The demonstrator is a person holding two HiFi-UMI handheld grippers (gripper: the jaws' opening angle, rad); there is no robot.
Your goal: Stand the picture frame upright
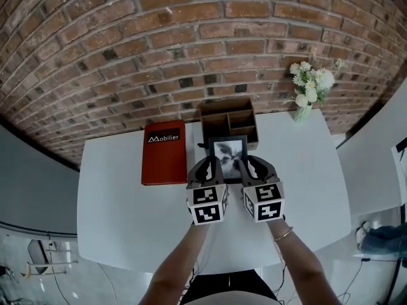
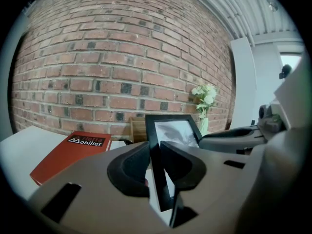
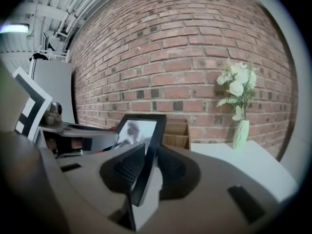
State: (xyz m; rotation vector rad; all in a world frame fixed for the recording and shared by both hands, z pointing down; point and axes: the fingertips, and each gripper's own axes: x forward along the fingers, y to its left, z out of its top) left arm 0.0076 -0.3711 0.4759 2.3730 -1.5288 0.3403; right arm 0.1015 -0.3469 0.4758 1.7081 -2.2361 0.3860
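White table (image 1: 127, 208), red "Mobilier" book (image 1: 164, 161), picture frame (image 1: 229, 151)

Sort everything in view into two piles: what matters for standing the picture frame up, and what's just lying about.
In the job: picture frame, gripped at its side edges by the left hand-held gripper and the right hand-held gripper.

Lying about: red book, wooden organiser box, vase of white flowers, all on the white table.
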